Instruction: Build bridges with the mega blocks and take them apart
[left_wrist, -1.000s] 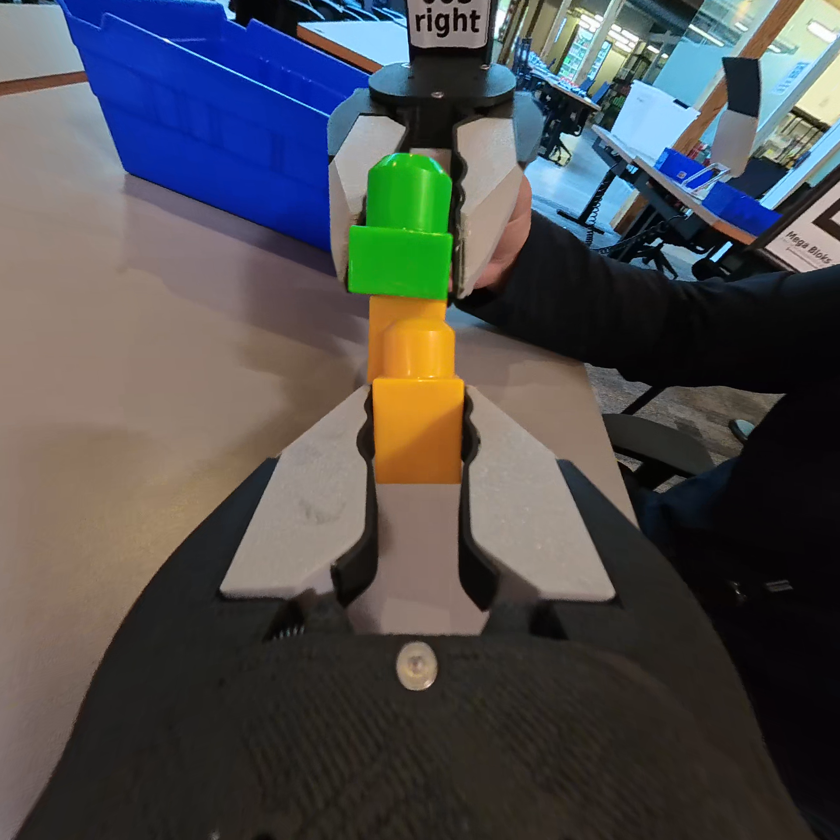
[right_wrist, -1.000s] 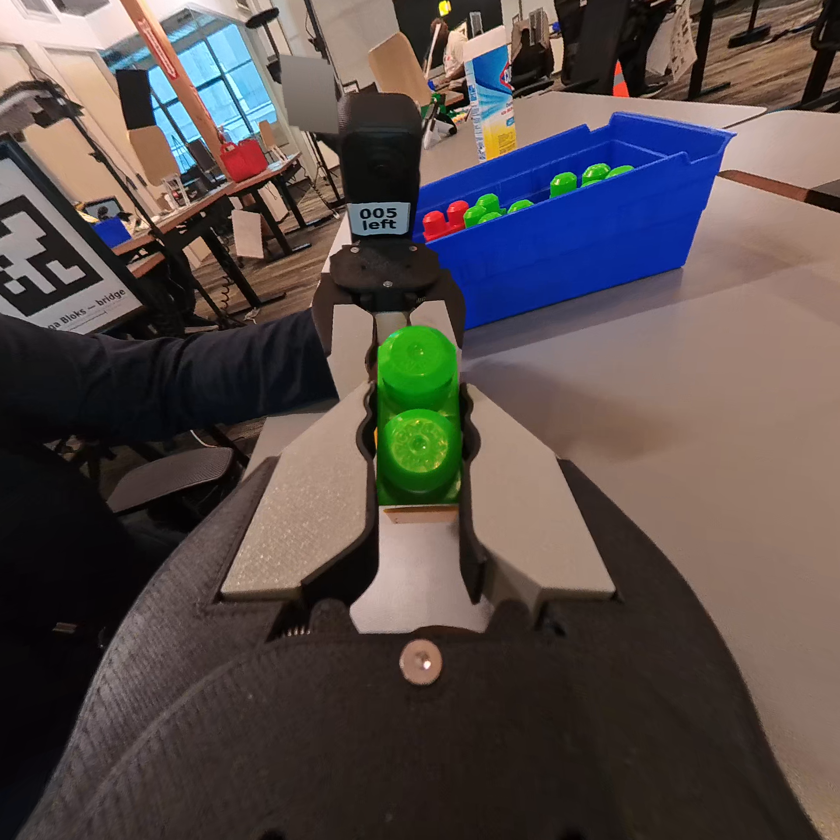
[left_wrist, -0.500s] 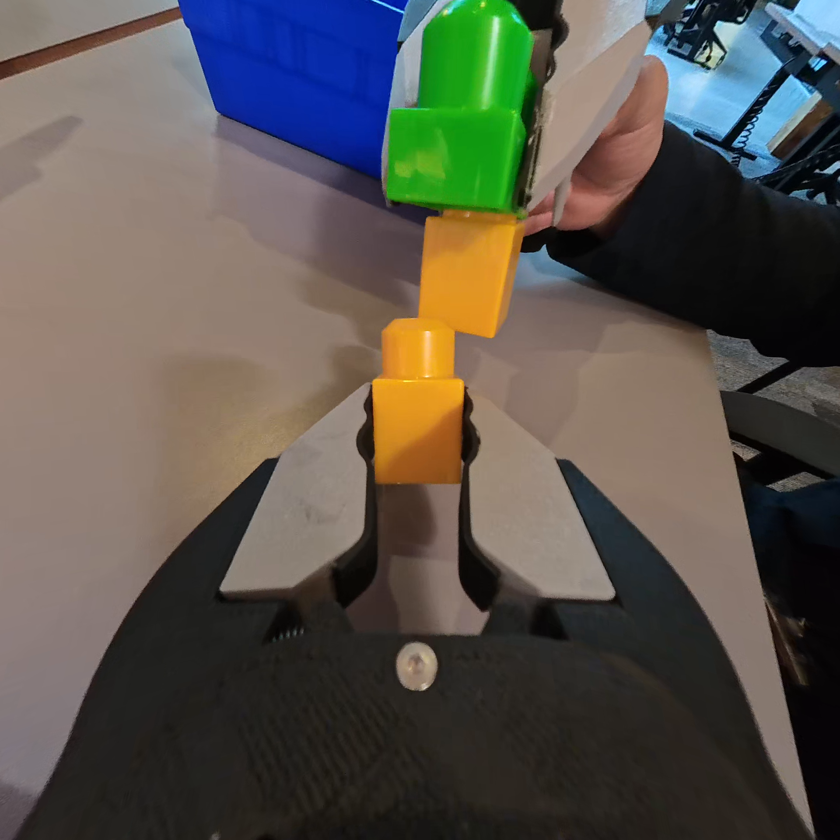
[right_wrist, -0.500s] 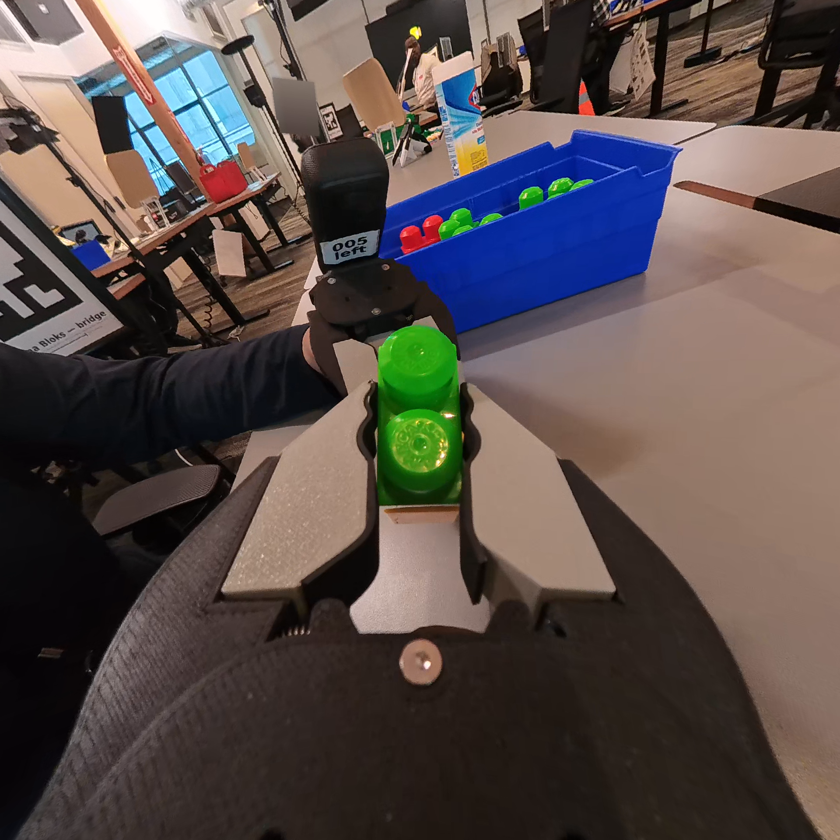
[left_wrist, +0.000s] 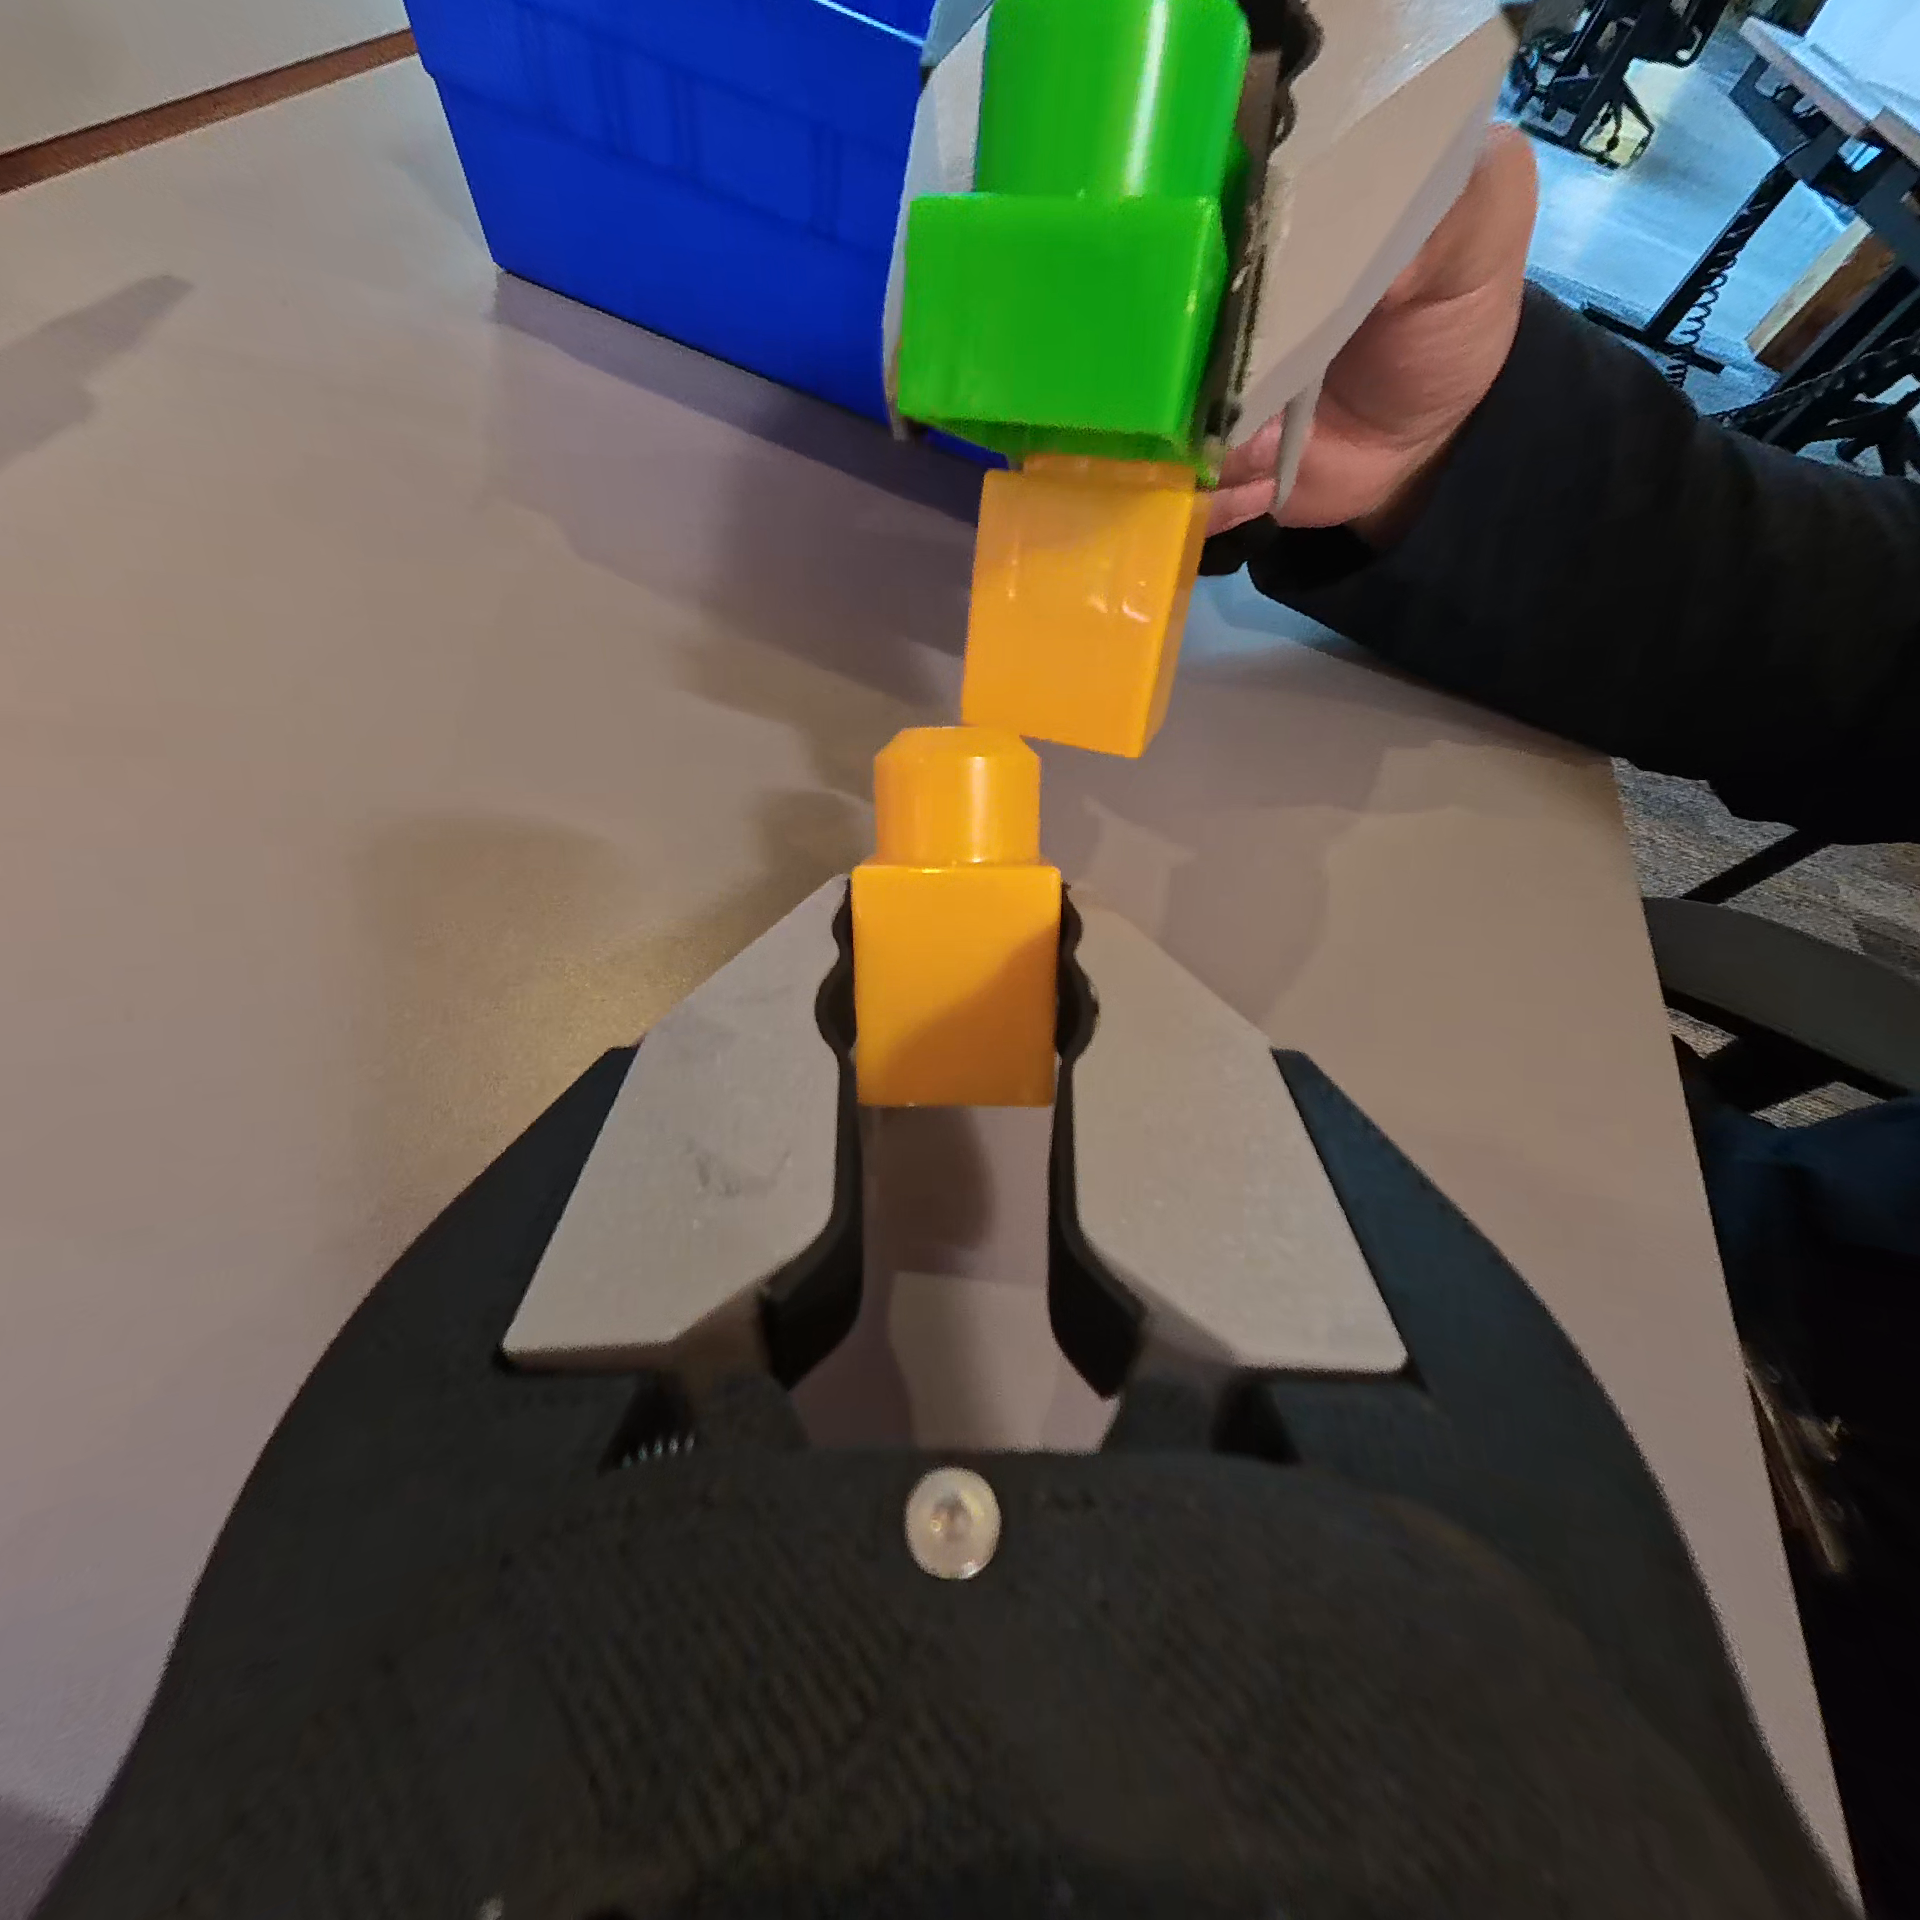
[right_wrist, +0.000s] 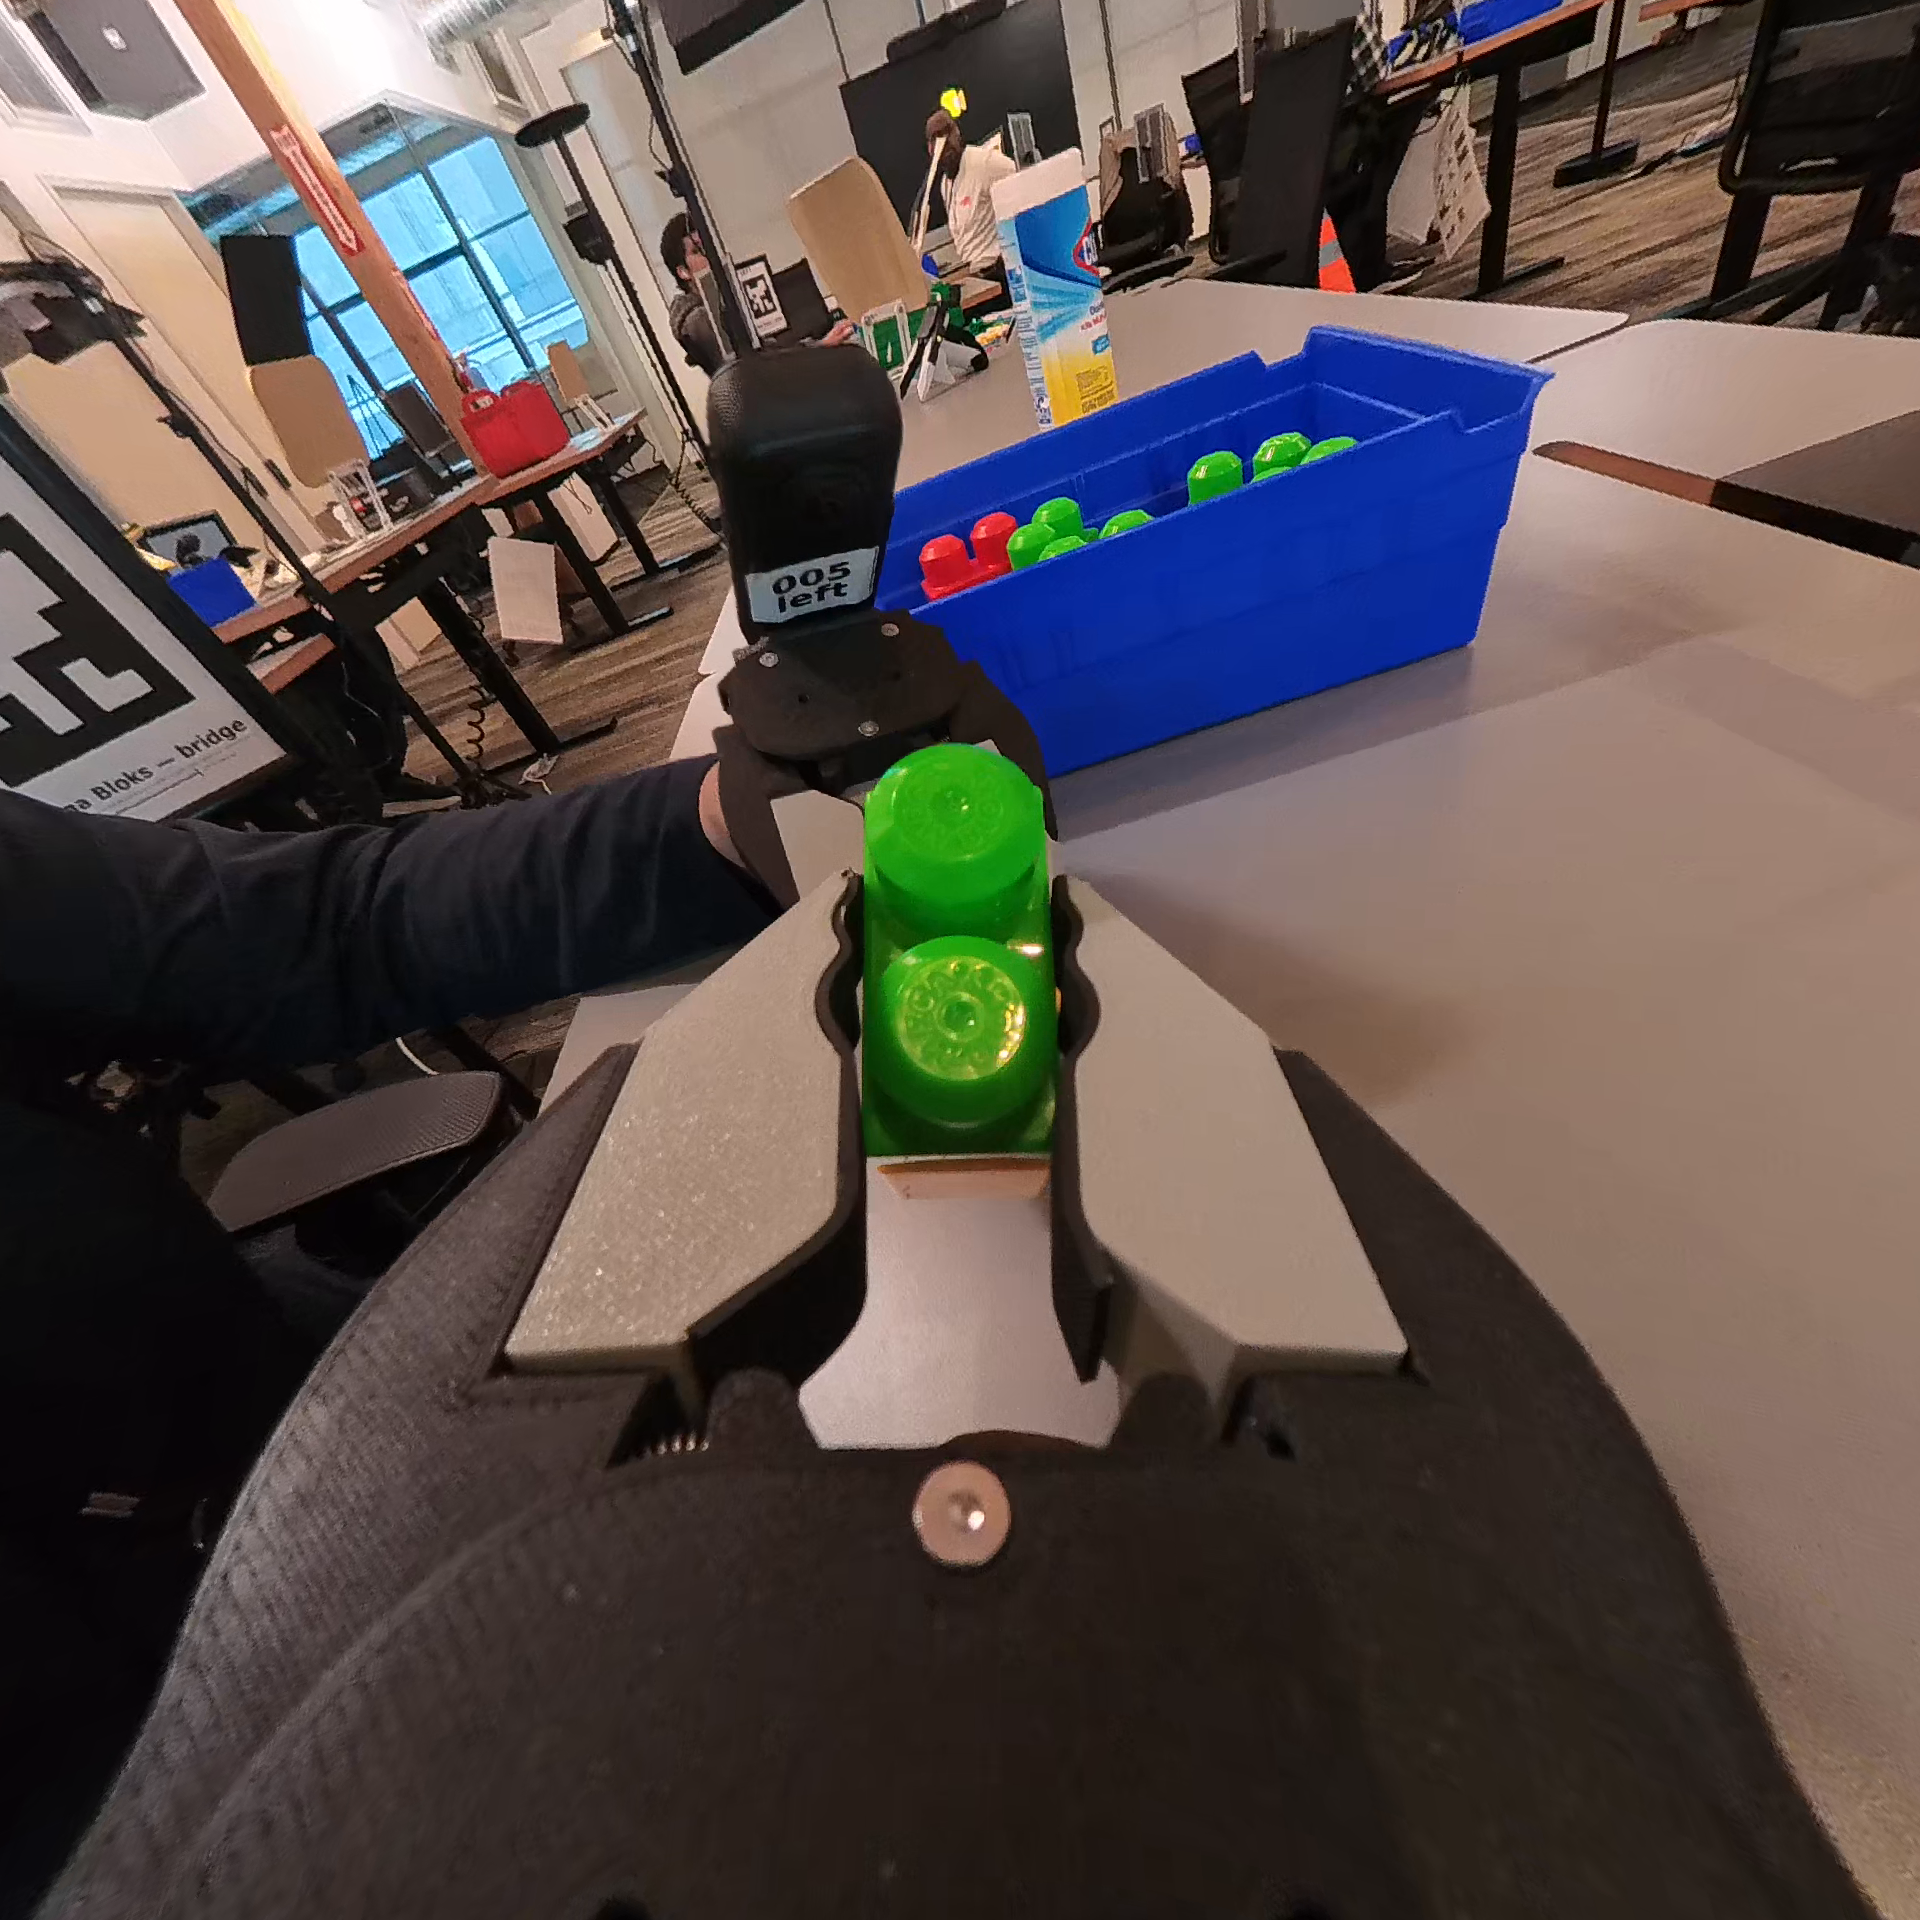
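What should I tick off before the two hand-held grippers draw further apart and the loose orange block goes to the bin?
1. Left hand-held gripper clamps the lower orange block, pads pressed on both sides: ok.
2. Right hand-held gripper clamps the green two-stud block: ok.
3. Upper orange block attached under the green block: ok, though tilted.
4. Lower block's stud clear of the upper orange block: cannot tell; its corner sits right at the stud's top.
5. Blue bin has room for blocks: ok, partly filled with green and red ones.
6. Grey table below the blocks: ok.
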